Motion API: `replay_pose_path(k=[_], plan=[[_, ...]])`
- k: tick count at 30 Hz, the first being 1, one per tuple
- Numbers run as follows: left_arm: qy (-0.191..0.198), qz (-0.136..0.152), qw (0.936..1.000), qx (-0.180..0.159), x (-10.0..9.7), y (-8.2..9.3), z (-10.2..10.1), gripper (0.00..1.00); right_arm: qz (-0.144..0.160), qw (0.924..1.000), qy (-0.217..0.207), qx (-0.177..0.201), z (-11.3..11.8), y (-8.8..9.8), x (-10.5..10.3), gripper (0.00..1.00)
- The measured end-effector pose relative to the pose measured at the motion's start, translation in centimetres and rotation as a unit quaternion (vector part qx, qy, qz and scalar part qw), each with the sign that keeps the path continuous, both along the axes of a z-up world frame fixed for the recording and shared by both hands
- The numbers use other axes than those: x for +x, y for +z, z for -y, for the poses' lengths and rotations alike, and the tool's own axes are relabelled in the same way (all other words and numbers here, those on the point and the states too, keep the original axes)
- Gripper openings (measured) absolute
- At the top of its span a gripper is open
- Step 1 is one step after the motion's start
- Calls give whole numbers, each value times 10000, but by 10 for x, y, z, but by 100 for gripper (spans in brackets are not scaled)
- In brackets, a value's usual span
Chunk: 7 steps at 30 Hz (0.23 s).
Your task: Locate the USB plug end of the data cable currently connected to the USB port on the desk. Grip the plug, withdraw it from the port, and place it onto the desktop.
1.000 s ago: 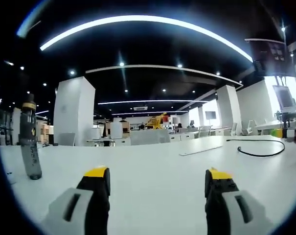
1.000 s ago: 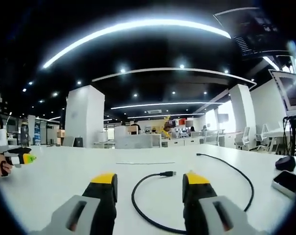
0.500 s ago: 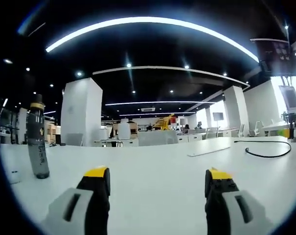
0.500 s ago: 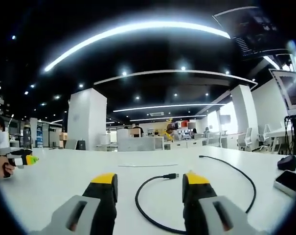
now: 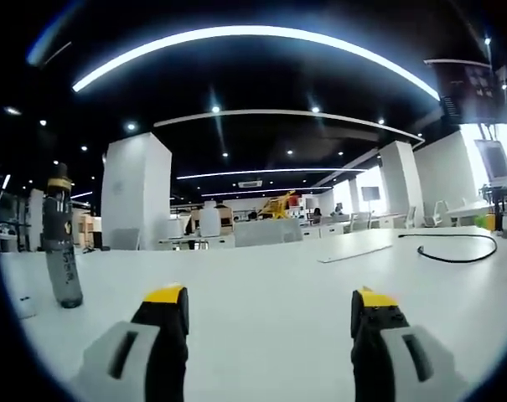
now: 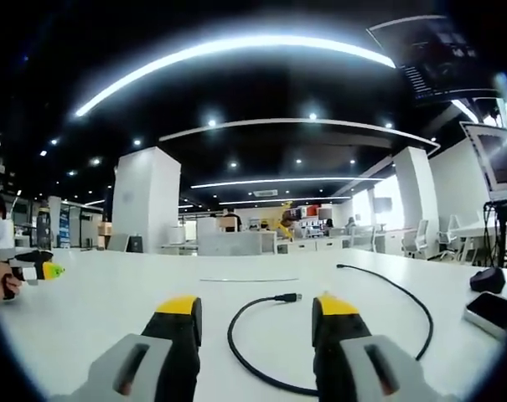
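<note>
1. My right gripper (image 6: 256, 311) sits low over the white desk (image 6: 111, 301), jaws spread apart and holding nothing.
2. The black data cable (image 6: 236, 352) lies in a loop on the desk — its USB plug (image 6: 288, 296) rests free on the surface, in the gap between my right jaws and just beyond their tips.
3. My left gripper (image 5: 270, 303) is likewise spread wide and empty, low over bare desk.
4. In the left gripper view the cable shows far off to the right; a dark bottle (image 5: 62, 239) stands upright at the left.
5. A dark mouse-like object (image 6: 488, 280) and a flat device (image 6: 492, 311) lie at the right — well apart from the plug.
</note>
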State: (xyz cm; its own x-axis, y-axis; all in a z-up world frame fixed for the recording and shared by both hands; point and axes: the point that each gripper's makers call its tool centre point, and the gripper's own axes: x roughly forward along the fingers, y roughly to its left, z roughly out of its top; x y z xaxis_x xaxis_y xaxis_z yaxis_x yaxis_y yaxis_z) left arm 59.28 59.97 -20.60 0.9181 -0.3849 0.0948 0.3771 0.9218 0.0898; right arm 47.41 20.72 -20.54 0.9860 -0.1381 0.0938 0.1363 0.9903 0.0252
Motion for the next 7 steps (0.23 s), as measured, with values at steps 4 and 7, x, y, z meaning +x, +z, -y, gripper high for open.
replay_pose_path(k=[4,7], plan=[[-51,41,10000,-22,-2,2,2,80,21,10000,-33,65,1,-2,-4,54],[-61,20,10000,-22,-2,0,2,80,21,9999,32,123,0,-4,-3,54]])
